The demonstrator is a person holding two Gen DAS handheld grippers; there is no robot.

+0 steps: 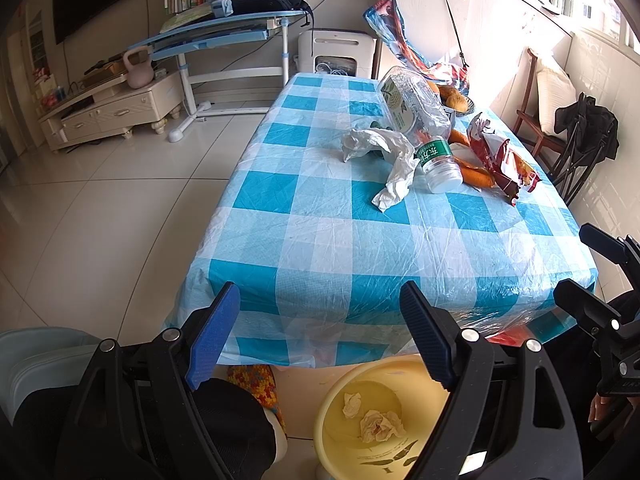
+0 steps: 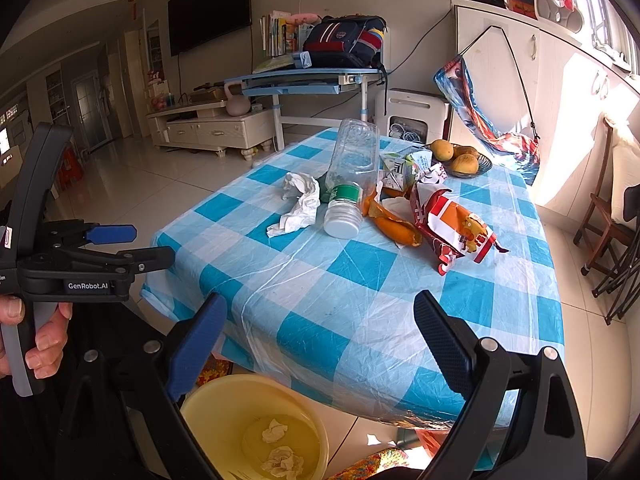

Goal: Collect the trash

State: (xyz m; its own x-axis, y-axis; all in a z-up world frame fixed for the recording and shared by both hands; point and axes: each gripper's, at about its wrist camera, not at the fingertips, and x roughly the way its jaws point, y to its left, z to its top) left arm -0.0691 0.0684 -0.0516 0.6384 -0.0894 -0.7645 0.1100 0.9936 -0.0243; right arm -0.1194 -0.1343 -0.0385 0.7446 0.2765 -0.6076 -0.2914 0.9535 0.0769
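Trash lies on a blue-checked table point(image 1: 360, 240): a crumpled white plastic bag point(image 1: 384, 156) point(image 2: 300, 204), an empty clear bottle point(image 1: 420, 132) point(image 2: 350, 176) on its side, orange peels point(image 1: 474, 170) point(image 2: 394, 220), a red snack wrapper point(image 1: 500, 156) point(image 2: 456, 228) and a small carton point(image 2: 398, 168). A yellow bin point(image 1: 384, 424) point(image 2: 248, 428) with crumpled tissues stands on the floor below the table's near edge. My left gripper point(image 1: 320, 336) is open and empty above the bin; it also shows in the right wrist view point(image 2: 152, 246). My right gripper point(image 2: 320, 348) is open and empty, near the table edge.
A dish of fruit point(image 2: 464, 160) sits at the table's far end. A wooden chair point(image 2: 608, 208) and a folded black chair stand to the right. A desk point(image 1: 224, 36), TV stand point(image 1: 112, 108) and white appliance point(image 1: 336, 52) are beyond the table. Tiled floor lies to the left.
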